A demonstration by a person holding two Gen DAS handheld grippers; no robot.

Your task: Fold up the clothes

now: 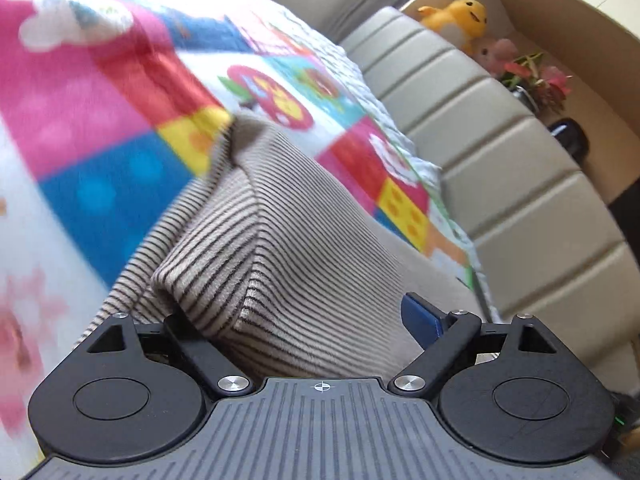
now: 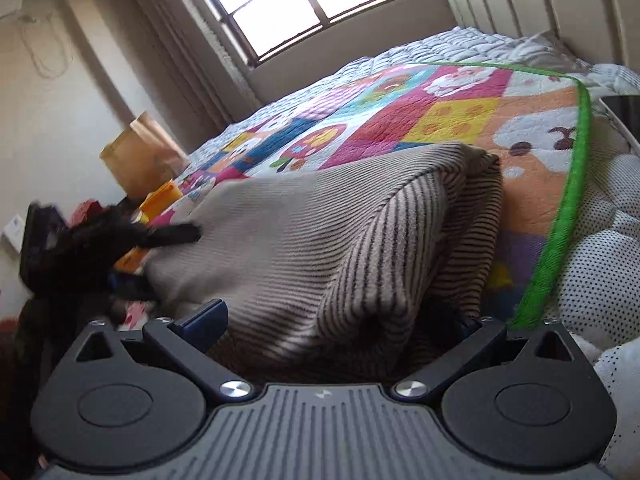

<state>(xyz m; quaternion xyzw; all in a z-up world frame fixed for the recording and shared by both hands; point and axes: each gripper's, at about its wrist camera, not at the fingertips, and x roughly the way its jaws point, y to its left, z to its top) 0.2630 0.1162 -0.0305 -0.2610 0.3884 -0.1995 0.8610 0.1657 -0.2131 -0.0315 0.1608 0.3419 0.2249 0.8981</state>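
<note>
Quilted patchwork in pink, blue, yellow and red covers the bed [image 2: 452, 116], its near edge bound in bright green tape; a padded, ribbed beige headboard [image 1: 492, 152] runs along one side, and a barred window [image 2: 304, 0] glows behind. On the quilt lies the sweater [image 1: 288, 248], a soft ribbed knit, beige with thin dark stripes, bunched into a peaked fold with a plain beige panel spreading to one side. The left gripper [image 1: 308, 328] has its fingers spread wide, with cloth heaped between them; the blue pad of one finger shows, the other is buried in knit. The right gripper [image 2: 344, 320] is likewise parted around a fold, one blue pad bare, the other hidden under fabric. A cardboard box [image 1: 552, 20] beyond the headboard holds a yellow plush [image 1: 460, 18].
</note>
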